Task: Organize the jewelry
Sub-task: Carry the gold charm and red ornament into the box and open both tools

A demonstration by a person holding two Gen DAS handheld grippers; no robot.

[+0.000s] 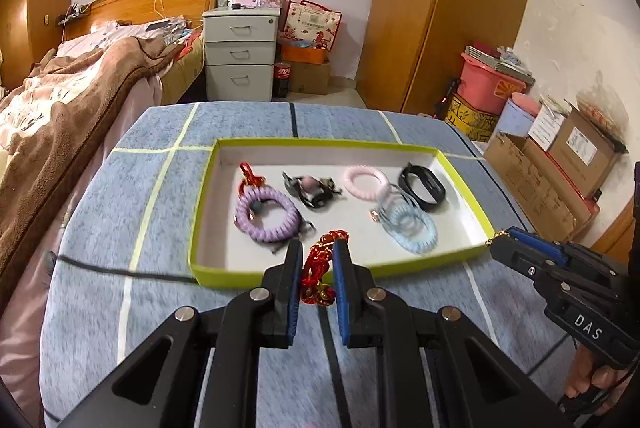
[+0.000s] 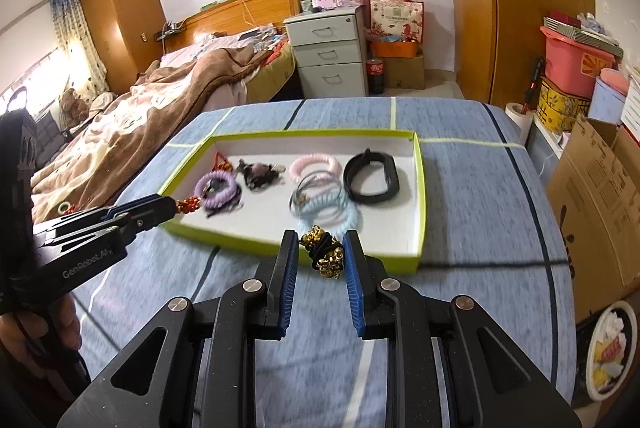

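Observation:
A green-rimmed white tray (image 1: pixel 208 274) (image 2: pixel 420 187) lies on the blue cloth. Inside are a purple coil band (image 1: pixel 267 214) (image 2: pixel 218 189), a black hair tie (image 1: pixel 310 189) (image 2: pixel 258 173), a pink coil ring (image 1: pixel 366 180) (image 2: pixel 316 165), a light-blue coil band (image 1: pixel 412 226) (image 2: pixel 332 214) and a black wristband (image 1: pixel 422 186) (image 2: pixel 370 177). My left gripper (image 1: pixel 317 262) (image 2: pixel 172 207) is shut on a red and gold bracelet (image 1: pixel 318 270) (image 2: pixel 188 204) over the tray's near edge. My right gripper (image 2: pixel 320 248) (image 1: pixel 498 242) is shut on a gold-bead black bracelet (image 2: pixel 326 252), also at the near edge.
A black cable (image 1: pixel 120 270) (image 2: pixel 500 262) runs across the cloth in front of the tray. A bed (image 1: pixel 80 79) is to the left, a drawer unit (image 1: pixel 240 53) behind, cardboard boxes (image 1: pixel 560 163) to the right.

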